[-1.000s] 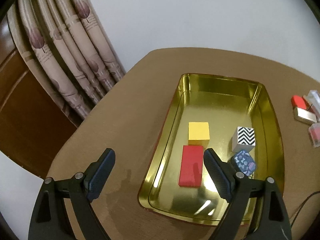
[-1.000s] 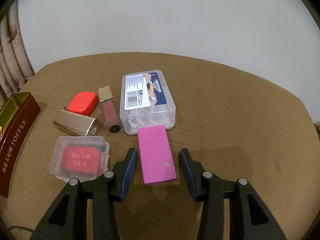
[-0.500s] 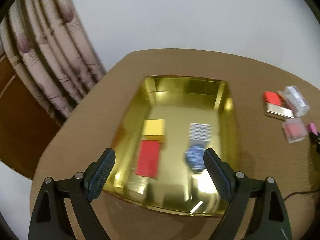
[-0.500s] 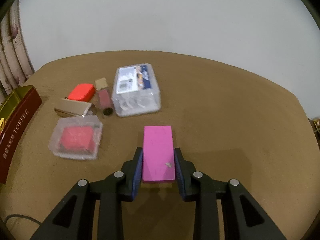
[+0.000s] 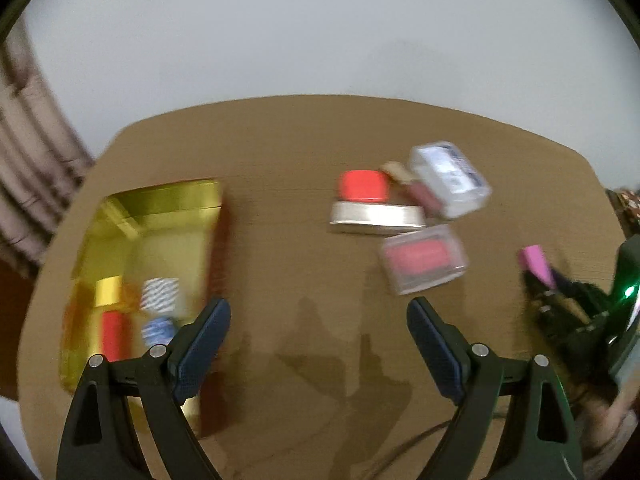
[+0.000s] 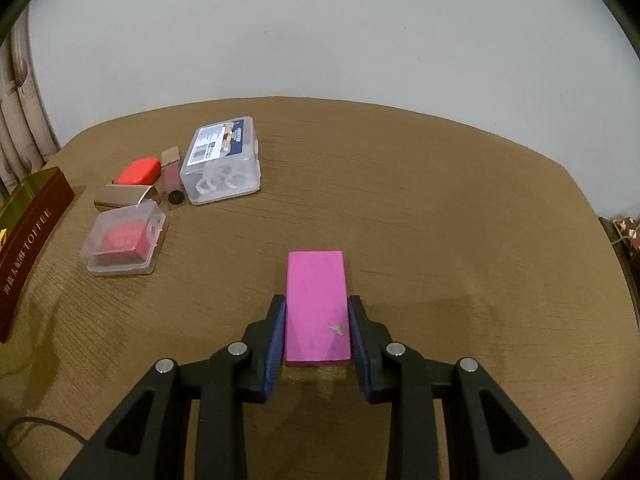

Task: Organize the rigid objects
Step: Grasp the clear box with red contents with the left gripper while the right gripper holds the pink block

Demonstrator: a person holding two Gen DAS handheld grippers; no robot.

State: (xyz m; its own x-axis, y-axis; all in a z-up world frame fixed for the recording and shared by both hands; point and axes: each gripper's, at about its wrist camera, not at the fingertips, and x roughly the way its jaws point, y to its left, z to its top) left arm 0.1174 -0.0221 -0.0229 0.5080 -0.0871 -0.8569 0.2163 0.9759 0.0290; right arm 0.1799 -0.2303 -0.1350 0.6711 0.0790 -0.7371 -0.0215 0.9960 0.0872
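My right gripper [image 6: 317, 312] is shut on a pink block [image 6: 316, 300] and holds it just above the brown table. The block [image 5: 536, 264] and that gripper also show at the right of the blurred left wrist view. My left gripper [image 5: 318, 326] is open and empty over bare table. The gold tin tray [image 5: 168, 200] lies at its left and holds a yellow block [image 5: 108, 290], a red block [image 5: 112, 334], a zigzag cube [image 5: 160, 294] and a blue patterned cube [image 5: 158, 330].
A cluster lies mid-table: a clear box with a label [image 6: 222, 160], a red case [image 6: 138, 171], a gold case [image 6: 126, 196], a lip gloss tube [image 6: 172, 178] and a clear box with a red item [image 6: 122, 240]. The tray's wall reads TOFFEE [image 6: 28, 240]. A cable [image 6: 44, 424] lies at the front left.
My right gripper shut on the pink block and drew it back from the clear box. My left gripper swung right, off the tray and toward the cluster.
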